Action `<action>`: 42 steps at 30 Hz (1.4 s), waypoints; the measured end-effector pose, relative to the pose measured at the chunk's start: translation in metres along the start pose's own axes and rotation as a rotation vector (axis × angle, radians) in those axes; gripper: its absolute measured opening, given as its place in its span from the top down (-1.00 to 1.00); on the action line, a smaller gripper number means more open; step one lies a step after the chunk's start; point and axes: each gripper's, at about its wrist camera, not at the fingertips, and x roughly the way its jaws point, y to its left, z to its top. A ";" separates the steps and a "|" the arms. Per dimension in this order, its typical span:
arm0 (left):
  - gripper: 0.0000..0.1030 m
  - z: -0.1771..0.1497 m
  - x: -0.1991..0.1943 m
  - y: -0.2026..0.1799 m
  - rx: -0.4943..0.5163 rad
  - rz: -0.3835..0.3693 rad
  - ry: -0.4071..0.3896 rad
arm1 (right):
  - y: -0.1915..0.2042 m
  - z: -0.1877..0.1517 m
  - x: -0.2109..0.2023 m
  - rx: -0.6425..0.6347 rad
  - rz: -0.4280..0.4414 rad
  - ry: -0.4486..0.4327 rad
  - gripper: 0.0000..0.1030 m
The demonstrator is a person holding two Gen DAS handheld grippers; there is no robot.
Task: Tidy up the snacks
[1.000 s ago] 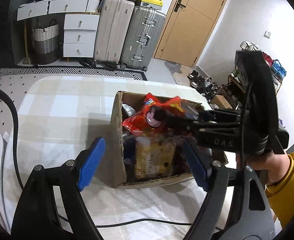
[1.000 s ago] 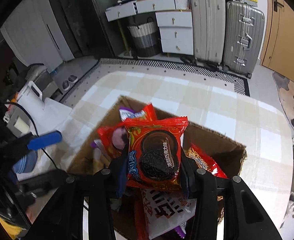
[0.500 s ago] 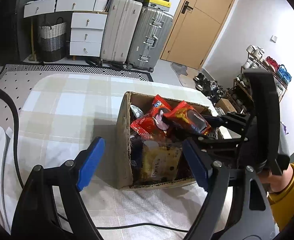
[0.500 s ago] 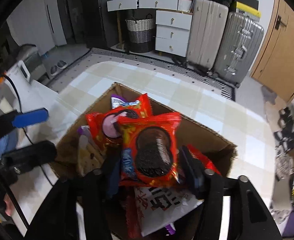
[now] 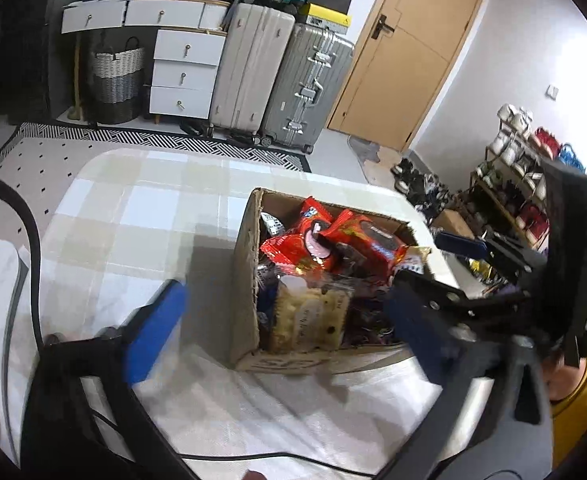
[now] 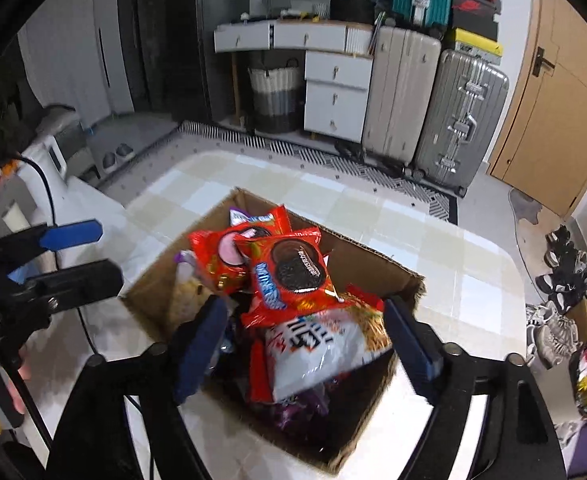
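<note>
Soft, even indoor light, fairly bright; the cardboard box point(image 5: 245, 280) throws a soft shadow leftward. Fisheye bending and black vignette ring both frames' edges. Motion blur smears the lower foreground.

We are in a home, probably a bedroom or an entry room. We see suitcases point(image 6: 429, 100) standing by white drawers point(image 6: 335, 94), a woven basket point(image 6: 275, 96), a wooden door point(image 5: 405, 52), a patterned rug point(image 5: 165, 142) and a shoe rack point(image 5: 513, 184) that the fisheye blurs. A checked cloth point(image 5: 133, 216) covers the table.
</note>
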 end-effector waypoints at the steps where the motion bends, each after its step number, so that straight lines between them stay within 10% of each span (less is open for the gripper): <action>1: -0.98 -0.001 -0.005 -0.001 -0.004 -0.002 -0.008 | 0.002 -0.003 -0.009 0.008 0.015 -0.022 -0.68; 10: -0.98 -0.033 -0.090 -0.036 0.066 0.105 -0.155 | 0.019 -0.058 -0.111 0.197 0.123 -0.331 -0.86; 20: -0.98 -0.107 -0.182 -0.071 0.089 0.230 -0.261 | 0.079 -0.132 -0.218 0.218 0.037 -0.565 -0.99; 36: -0.98 -0.210 -0.253 -0.082 0.169 0.329 -0.470 | 0.137 -0.224 -0.224 0.166 -0.168 -0.548 -0.99; 42: -0.98 -0.211 -0.236 -0.082 0.183 0.301 -0.404 | 0.133 -0.233 -0.217 0.172 -0.183 -0.550 -0.99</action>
